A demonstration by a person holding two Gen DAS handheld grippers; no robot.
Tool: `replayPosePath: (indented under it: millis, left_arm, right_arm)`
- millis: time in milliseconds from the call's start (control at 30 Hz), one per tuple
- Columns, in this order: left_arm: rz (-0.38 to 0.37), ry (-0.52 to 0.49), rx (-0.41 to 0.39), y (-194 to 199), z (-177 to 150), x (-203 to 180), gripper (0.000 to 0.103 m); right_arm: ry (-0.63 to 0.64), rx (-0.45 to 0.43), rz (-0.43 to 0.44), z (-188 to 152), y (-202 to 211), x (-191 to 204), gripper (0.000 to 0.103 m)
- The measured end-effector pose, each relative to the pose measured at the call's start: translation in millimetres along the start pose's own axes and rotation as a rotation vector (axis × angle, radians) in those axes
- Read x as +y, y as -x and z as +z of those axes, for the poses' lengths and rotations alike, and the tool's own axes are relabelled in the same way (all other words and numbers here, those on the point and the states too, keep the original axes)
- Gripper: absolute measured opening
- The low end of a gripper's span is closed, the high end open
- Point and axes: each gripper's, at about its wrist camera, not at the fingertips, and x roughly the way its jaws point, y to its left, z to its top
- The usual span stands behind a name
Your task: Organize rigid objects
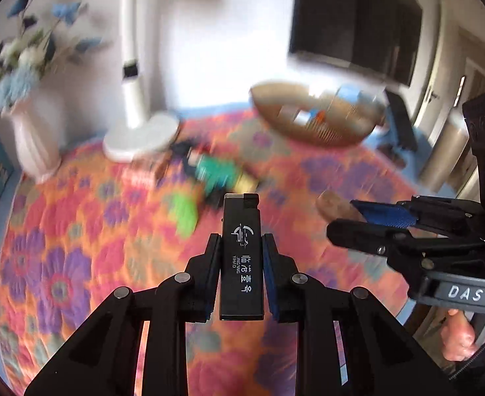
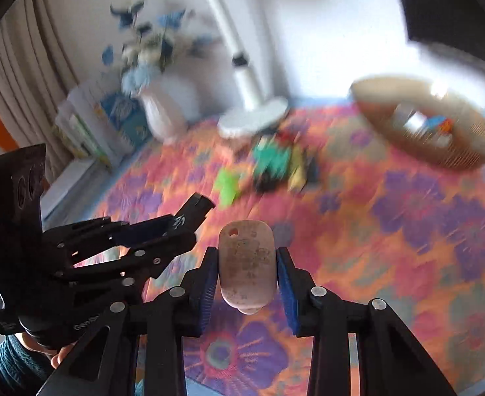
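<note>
My left gripper (image 1: 241, 241) is shut on a black rectangular lighter (image 1: 241, 257) with white lettering, held above the flowered tablecloth (image 1: 77, 231). The right wrist view shows that lighter (image 2: 194, 209) sticking out of the left gripper (image 2: 189, 227) at the left. My right gripper (image 2: 245, 250) is shut on a beige oval tag (image 2: 245, 264) with a small hole at its far end. In the left wrist view the right gripper (image 1: 344, 217) is at the right, with the tag (image 1: 333, 206) poking out. A woven basket (image 1: 315, 132) holding small items sits far right.
A blurred pile of toys (image 1: 216, 168) and a bright green piece (image 1: 184, 211) lie mid-table. A white lamp base (image 1: 143, 135) and a white vase of blue flowers (image 1: 34, 138) stand at the back left. A dark screen (image 1: 354, 19) hangs behind the basket.
</note>
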Motion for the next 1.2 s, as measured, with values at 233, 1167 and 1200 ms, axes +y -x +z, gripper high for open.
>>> replayPosePath:
  millis: [233, 1167, 1200]
  left_arm:
    - [-0.059, -0.078, -0.130, 13, 88, -44, 0.021]
    - [-0.058, -0.010, 0.057, -160, 157, -96, 0.048]
    - [-0.048, -0.011, 0.035, -154, 157, -95, 0.052]
  right_arm:
    - [0.008, -0.200, -0.199, 69, 81, -35, 0.034]
    - [-0.254, 0.026, -0.533, 123, 22, -208, 0.035]
    - [-0.259, 0.033, -0.543, 124, 23, -207, 0.045]
